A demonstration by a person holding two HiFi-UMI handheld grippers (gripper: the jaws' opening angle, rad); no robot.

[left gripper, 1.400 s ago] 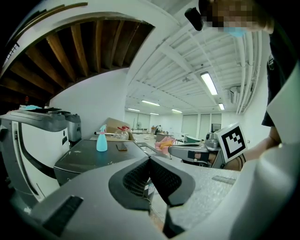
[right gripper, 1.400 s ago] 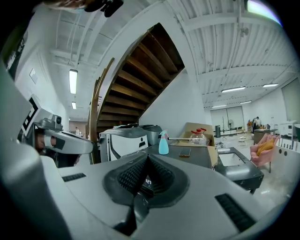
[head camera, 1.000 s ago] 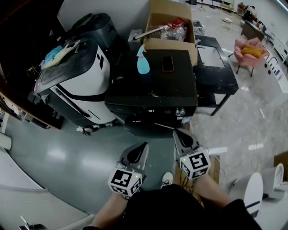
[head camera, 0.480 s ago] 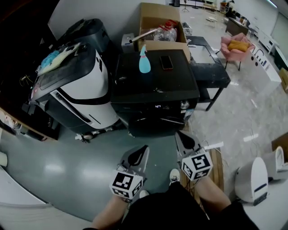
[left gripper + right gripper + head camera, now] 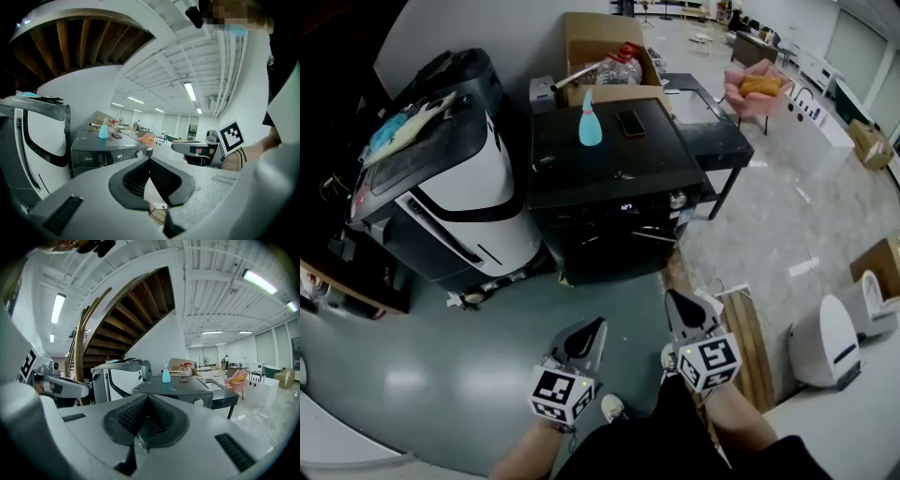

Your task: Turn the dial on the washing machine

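The washing machine [image 5: 614,159] is a black front-loader standing on the grey floor [image 5: 441,366], well ahead of the person. Its dial [image 5: 678,200] is a small silver knob on the front control panel, near the panel's right end, with a lit display just to its left. Nothing touches the dial.

On the machine's flat top, a light blue spray bottle [image 5: 590,122] stands upright near the back edge. A dark phone [image 5: 629,123] lies flat just beside it, toward the back right corner. A cardboard box [image 5: 581,37] with clear plastic items inside stands behind the machine. A large white-and-black appliance [image 5: 450,187] stands against the machine's left side, and a low black table [image 5: 712,131] stands at its right.

Both grippers are held low and close to the person's body, well apart from the machine and pointing toward it. The left gripper [image 5: 592,330] has its jaws pressed fully together with nothing between them; its own view shows the ribbed pads meeting in a line. The right gripper [image 5: 677,302] is the same, jaws closed tight and empty. It sits slightly farther forward than the left and is roughly in line with the dial's end of the panel.
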